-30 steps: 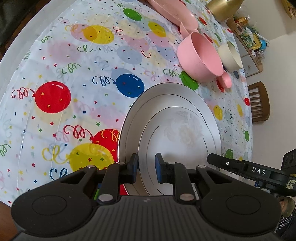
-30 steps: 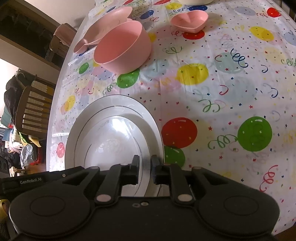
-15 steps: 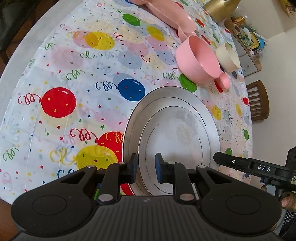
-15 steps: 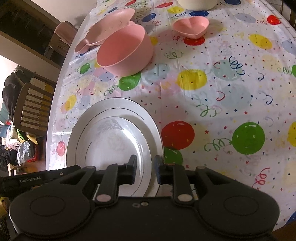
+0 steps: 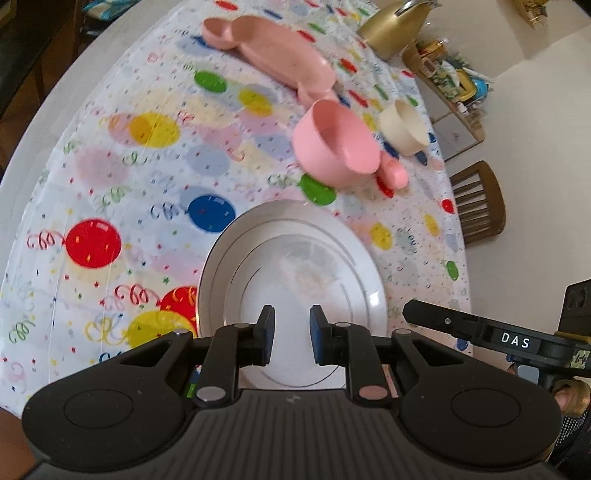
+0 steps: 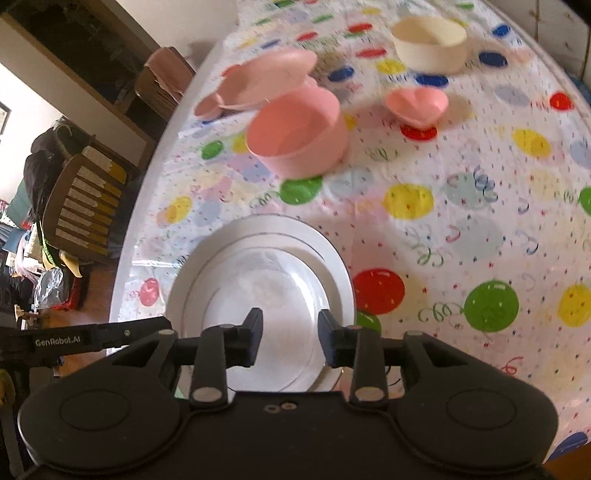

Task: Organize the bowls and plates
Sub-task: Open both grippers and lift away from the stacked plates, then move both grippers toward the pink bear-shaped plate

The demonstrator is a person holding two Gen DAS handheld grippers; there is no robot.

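Two stacked white plates lie on the balloon tablecloth, a smaller one (image 5: 295, 280) on a larger one (image 5: 221, 266), also in the right wrist view (image 6: 266, 280). My left gripper (image 5: 289, 334) is open above the plates' near edge. My right gripper (image 6: 290, 339) is open above the opposite edge. Neither holds anything. Beyond stand a pink bowl (image 5: 332, 144) (image 6: 295, 133), a cream bowl (image 5: 402, 127) (image 6: 428, 42), a small pink heart dish (image 6: 415, 105) and a pink eared plate (image 5: 273, 55) (image 6: 266, 79).
A gold vessel (image 5: 391, 31) stands at the table's far end. Wooden chairs stand beside the table (image 5: 478, 206) (image 6: 81, 206). The table edge (image 6: 125, 258) curves close to the plates. Cluttered shelves line the wall (image 5: 450, 81).
Both grippers have opened and drawn back up from the plate rim. The plates now lie flat on the cloth, and more of the far table shows.
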